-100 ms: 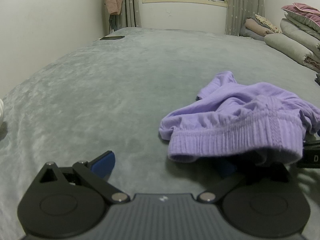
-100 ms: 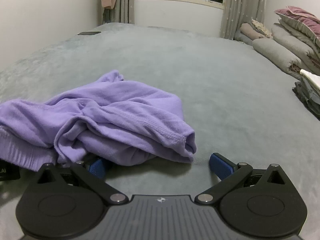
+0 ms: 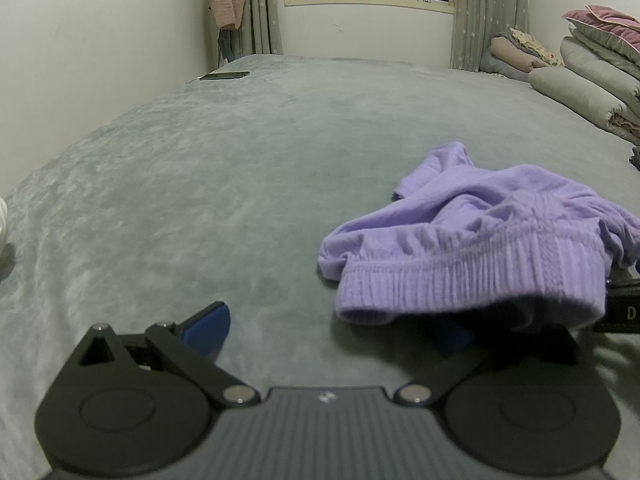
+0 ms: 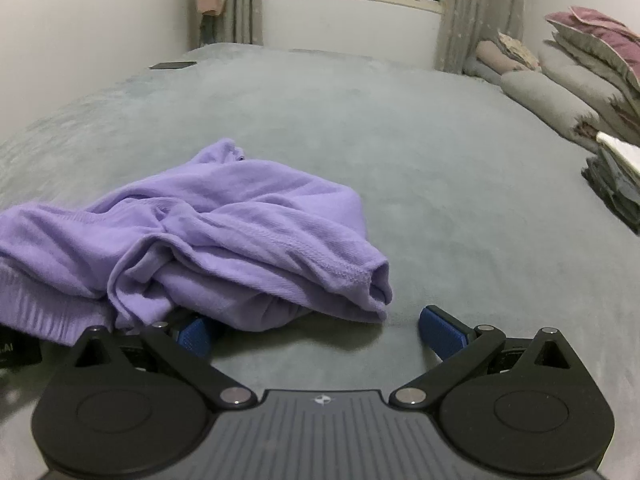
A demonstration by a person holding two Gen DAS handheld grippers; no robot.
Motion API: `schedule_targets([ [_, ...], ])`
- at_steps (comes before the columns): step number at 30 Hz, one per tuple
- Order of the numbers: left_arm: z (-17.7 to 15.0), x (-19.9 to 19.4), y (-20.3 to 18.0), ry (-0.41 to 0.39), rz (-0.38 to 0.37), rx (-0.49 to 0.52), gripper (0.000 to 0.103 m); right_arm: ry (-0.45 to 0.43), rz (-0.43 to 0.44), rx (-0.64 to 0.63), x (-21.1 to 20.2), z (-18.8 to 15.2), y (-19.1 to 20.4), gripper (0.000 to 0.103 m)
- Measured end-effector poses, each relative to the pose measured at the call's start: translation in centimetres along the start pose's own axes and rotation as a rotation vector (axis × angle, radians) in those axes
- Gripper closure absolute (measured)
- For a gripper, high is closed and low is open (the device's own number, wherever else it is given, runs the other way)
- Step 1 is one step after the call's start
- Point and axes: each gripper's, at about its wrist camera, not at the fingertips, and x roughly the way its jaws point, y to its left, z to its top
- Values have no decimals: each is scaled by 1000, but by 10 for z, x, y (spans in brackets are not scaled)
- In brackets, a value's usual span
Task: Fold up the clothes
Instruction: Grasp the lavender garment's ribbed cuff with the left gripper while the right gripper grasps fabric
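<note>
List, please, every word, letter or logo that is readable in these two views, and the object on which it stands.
"D": white letter on the right gripper, cut off at the frame edge.
"AI": white letters on the left gripper, partly cut off.
Small white logo on each gripper's body, no letters readable.

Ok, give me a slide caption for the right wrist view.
Open right gripper low on the grey bed, its left blue finger tucked under a crumpled purple garment.
</note>
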Motion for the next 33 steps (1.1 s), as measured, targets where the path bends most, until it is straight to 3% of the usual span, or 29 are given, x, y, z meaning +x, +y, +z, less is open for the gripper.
schedule_targets([
  [13, 3, -7, 2, 43, -18, 4, 0, 59, 19, -30, -4, 13, 0, 0],
  [17, 2, -20, 3, 76, -77, 18, 0, 53, 37, -41, -7, 16, -2, 16],
  [22, -4, -35, -1, 84, -170, 43, 0, 41, 56, -70, -4, 19, -6, 29],
  [30, 6, -37, -4, 20, -281, 30, 0, -29, 90, -38, -13, 30, -16, 57],
  [33, 9, -29, -6, 33, -296, 9, 13, -39, 90, -55, -10, 29, -7, 64],
])
